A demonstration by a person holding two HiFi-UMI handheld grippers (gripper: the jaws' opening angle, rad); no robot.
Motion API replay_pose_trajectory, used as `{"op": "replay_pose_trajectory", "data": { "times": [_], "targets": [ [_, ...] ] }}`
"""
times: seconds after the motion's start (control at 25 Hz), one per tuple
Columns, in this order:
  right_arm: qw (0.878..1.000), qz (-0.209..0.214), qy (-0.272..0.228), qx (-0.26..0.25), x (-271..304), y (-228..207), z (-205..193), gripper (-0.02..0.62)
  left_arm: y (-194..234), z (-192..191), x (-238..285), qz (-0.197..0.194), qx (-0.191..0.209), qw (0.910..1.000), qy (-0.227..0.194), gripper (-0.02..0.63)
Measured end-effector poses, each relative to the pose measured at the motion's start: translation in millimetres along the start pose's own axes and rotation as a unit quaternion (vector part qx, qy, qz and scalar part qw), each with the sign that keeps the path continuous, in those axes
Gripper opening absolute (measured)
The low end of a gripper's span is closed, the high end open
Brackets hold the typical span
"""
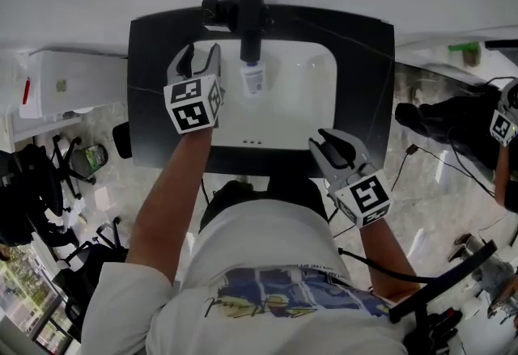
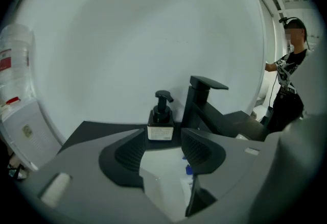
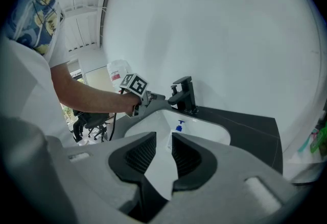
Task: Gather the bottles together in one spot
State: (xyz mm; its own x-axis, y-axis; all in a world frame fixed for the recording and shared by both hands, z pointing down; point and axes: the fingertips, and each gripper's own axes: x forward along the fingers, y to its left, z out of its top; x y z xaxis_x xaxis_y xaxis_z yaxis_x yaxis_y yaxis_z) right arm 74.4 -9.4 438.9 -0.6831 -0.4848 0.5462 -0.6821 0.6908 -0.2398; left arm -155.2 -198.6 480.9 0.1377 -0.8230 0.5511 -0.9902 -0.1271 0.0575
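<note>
White sink (image 1: 320,107) holds a bottle (image 1: 252,80); left gripper (image 1: 199,59) and right gripper (image 1: 327,143) spread wide, empty.

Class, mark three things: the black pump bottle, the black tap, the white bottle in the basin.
Black plastic pump bottle (image 2: 160,132): left gripper view, its pale label.
Black square tap (image 2: 196,103): left gripper view, its upright body.
White plastic bottle (image 1: 253,80): head view, its body.
</note>
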Motion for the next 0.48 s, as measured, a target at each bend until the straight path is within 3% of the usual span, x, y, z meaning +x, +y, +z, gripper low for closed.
{"op": "replay_pose_trajectory", "data": {
  "times": [0.2,0.48],
  "targets": [
    [1.0,0.004,0.002,-0.002,-0.7,3.6,-4.6,0.095,-33.7,-47.7,3.5,-0.026,0.009,0.9983,0.051,0.234],
    [1.0,0.002,0.004,0.006,-5.6,3.7,-8.6,0.095,-65.0,-94.8,20.9,-0.033,0.011,0.994,0.103,0.256]
  ]
}}
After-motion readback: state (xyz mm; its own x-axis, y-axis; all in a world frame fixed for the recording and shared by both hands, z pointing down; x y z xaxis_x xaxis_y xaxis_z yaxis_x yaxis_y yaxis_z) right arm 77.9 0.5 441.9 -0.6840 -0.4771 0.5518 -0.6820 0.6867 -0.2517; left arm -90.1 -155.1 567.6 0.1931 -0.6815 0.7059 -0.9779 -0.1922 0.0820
